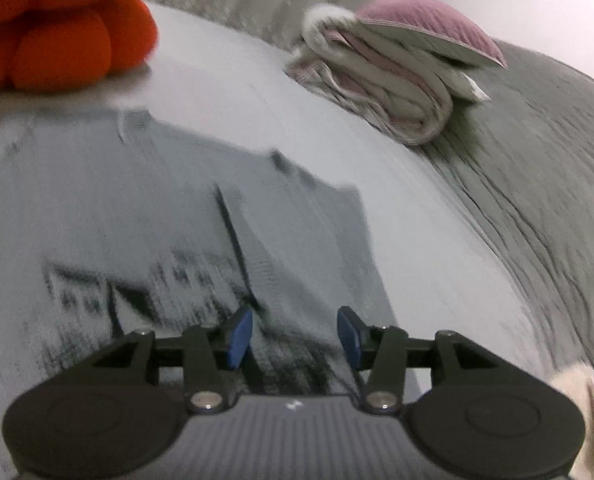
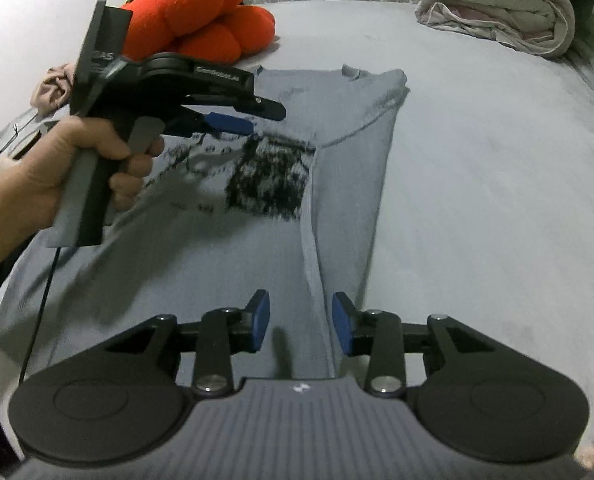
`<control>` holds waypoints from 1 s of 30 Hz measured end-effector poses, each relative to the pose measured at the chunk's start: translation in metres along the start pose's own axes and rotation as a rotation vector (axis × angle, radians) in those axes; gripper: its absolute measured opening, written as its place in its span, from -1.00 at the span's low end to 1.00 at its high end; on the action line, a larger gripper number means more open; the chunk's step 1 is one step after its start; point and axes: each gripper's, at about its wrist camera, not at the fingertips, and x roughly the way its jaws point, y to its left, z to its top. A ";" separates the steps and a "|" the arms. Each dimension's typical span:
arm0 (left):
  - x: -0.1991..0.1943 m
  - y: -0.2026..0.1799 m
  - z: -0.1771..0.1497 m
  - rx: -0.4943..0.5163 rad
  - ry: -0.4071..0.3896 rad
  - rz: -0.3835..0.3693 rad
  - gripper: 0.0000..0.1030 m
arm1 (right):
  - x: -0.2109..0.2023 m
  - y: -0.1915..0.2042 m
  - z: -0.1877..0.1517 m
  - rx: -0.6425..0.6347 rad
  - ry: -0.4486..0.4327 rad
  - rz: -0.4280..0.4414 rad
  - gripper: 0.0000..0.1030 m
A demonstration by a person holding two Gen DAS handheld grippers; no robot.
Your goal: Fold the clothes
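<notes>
A grey-blue T-shirt (image 2: pixel 225 248) with a black print (image 2: pixel 269 180) lies flat on the grey bed sheet (image 2: pixel 477 200), its right side folded inward along a lengthwise crease. It also shows, blurred, in the left wrist view (image 1: pixel 169 216). My right gripper (image 2: pixel 301 326) is open and empty, low over the shirt's near hem by the fold edge. My left gripper (image 1: pixel 295 336) is open and empty above the print; in the right wrist view it hovers (image 2: pixel 233 122) over the shirt's upper left, held by a hand (image 2: pixel 57 168).
An orange plush toy (image 2: pixel 201 12) lies at the bed's far left. A folded pink and cream quilt (image 2: pixel 505 8) sits at the far right, also in the left wrist view (image 1: pixel 397 72). A beige garment (image 2: pixel 53 88) lies at the left edge. A grey furry blanket (image 1: pixel 537 184) lies right.
</notes>
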 end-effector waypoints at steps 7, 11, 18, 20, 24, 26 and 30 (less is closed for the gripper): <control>-0.006 -0.018 -0.050 -0.040 0.148 -0.166 -0.07 | -0.011 0.004 -0.022 0.044 0.069 0.099 -0.24; -0.014 -0.031 -0.071 -0.018 0.170 -0.174 -0.08 | -0.013 0.010 -0.027 0.054 0.109 0.147 -0.24; -0.028 -0.045 -0.083 0.108 0.139 -0.110 -0.23 | -0.021 0.021 -0.033 0.045 0.144 0.145 -0.24; -0.026 -0.041 -0.078 0.077 0.133 -0.114 -0.23 | -0.022 0.025 -0.033 0.036 0.143 0.123 -0.24; -0.020 -0.027 -0.071 -0.009 0.104 -0.131 -0.27 | -0.020 0.037 -0.039 -0.031 0.158 0.034 -0.30; -0.014 -0.025 -0.070 -0.038 0.087 -0.132 -0.29 | -0.018 0.043 -0.043 -0.078 0.173 -0.023 -0.39; 0.000 -0.027 -0.069 -0.081 0.057 -0.129 -0.40 | -0.014 0.046 -0.047 -0.105 0.186 -0.064 -0.57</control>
